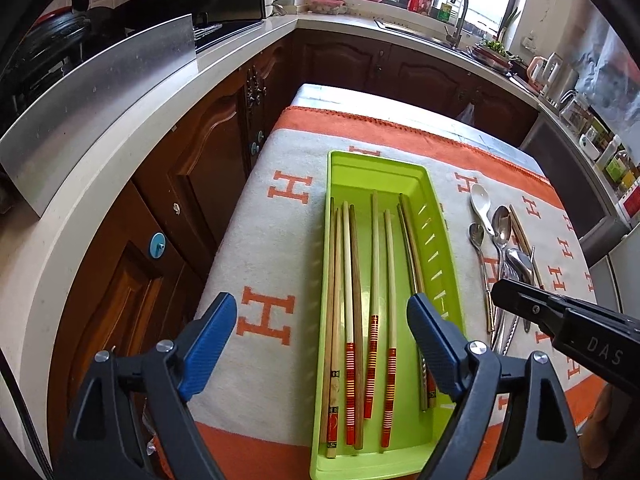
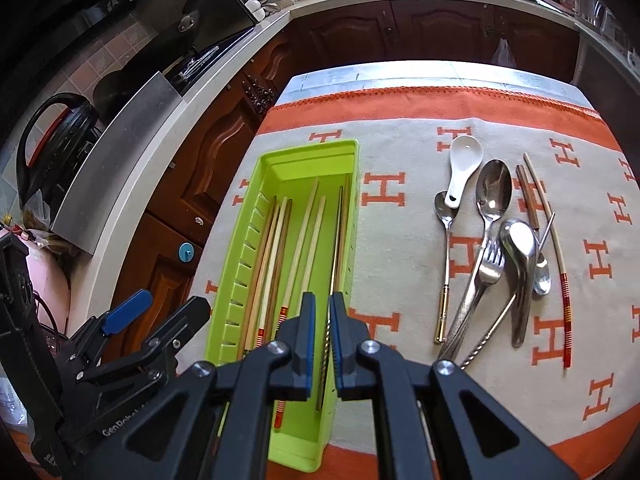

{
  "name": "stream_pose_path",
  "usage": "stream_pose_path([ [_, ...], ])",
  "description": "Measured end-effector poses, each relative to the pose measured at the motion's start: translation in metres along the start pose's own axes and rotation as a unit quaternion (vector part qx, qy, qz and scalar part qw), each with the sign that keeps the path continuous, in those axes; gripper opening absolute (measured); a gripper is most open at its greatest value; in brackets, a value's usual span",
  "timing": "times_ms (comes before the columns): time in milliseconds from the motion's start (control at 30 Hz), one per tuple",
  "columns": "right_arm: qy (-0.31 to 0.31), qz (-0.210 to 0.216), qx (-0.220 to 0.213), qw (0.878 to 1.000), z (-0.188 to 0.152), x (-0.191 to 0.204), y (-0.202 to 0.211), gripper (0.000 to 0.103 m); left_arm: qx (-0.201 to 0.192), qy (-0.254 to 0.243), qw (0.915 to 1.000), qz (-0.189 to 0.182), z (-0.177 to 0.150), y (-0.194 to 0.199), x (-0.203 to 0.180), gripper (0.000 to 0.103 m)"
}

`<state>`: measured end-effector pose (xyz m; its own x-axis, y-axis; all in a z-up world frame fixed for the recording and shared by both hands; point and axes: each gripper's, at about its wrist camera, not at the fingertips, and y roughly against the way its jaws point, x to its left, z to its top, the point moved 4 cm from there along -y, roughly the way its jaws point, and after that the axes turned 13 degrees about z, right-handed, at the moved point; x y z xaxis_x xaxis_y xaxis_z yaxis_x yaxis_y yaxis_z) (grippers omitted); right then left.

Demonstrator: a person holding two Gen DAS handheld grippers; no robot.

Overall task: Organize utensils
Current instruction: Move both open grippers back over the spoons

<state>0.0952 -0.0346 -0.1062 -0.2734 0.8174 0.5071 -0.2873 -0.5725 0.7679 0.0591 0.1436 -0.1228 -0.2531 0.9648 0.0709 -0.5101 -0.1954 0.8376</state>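
A lime green tray point(image 1: 436, 216) point(image 2: 304, 152) lies on an orange and white cloth and holds several chopsticks point(image 1: 352, 280) point(image 2: 280, 240). My left gripper point(image 1: 322, 320) hovers open over the near end of the tray, empty. My right gripper point(image 2: 321, 312) is shut on a thin metal chopstick point(image 2: 335, 252) that runs along the tray's right wall. To the right on the cloth lie a white ceramic spoon point(image 2: 462, 164) point(image 1: 481, 204), metal spoons point(image 2: 494, 192), a fork point(image 2: 490, 264) and more chopsticks point(image 2: 554, 252).
The table sits in a kitchen, with brown cabinets point(image 1: 208, 168) and a pale counter point(image 1: 224, 60) to the left and behind. A sink with a tap point(image 1: 460, 12) is at the back. The right gripper's body point(image 1: 560, 316) reaches in over the loose utensils.
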Motion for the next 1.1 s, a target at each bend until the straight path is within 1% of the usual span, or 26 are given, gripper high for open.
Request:
stream_pose_path([
  [167, -0.005, 0.001, -0.008, 1.0, -0.002, -0.005, 0.007, 0.007, -0.004, -0.013, 0.9999, 0.003, -0.001, 0.005, -0.009, 0.086],
  [433, -0.019, 0.002, -0.033, 0.999, -0.004, -0.019, 0.026, 0.007, -0.008, -0.035, 0.9994, 0.001, -0.002, 0.013, -0.026, 0.086],
  [567, -0.031, 0.002, -0.047, 0.998, -0.004, -0.034, 0.039, 0.007, -0.01, -0.049, 0.9988, 0.0, -0.002, 0.017, -0.039, 0.086],
  [733, -0.054, -0.004, -0.066, 0.996, -0.004, -0.062, 0.059, 0.007, -0.015, -0.072, 0.9973, 0.002, 0.002, 0.022, -0.058, 0.086],
  [833, -0.064, -0.004, -0.071, 0.995, -0.001, -0.079, 0.07, 0.007, -0.018, -0.085, 0.9962, -0.004, 0.009, 0.025, -0.071, 0.086],
  [967, -0.065, -0.019, -0.084, 0.994, 0.006, -0.101, 0.089, 0.007, -0.023, -0.099, 0.9947, -0.014, 0.022, 0.03, -0.089, 0.086],
  [1067, -0.058, -0.035, -0.092, 0.993, 0.015, -0.114, 0.102, 0.008, -0.023, -0.105, 0.9937, -0.031, 0.037, 0.031, -0.105, 0.086],
  [1100, -0.055, -0.041, -0.094, 0.993, 0.019, -0.119, 0.106, 0.011, -0.022, -0.108, 0.9933, -0.037, 0.041, 0.03, -0.11, 0.086],
])
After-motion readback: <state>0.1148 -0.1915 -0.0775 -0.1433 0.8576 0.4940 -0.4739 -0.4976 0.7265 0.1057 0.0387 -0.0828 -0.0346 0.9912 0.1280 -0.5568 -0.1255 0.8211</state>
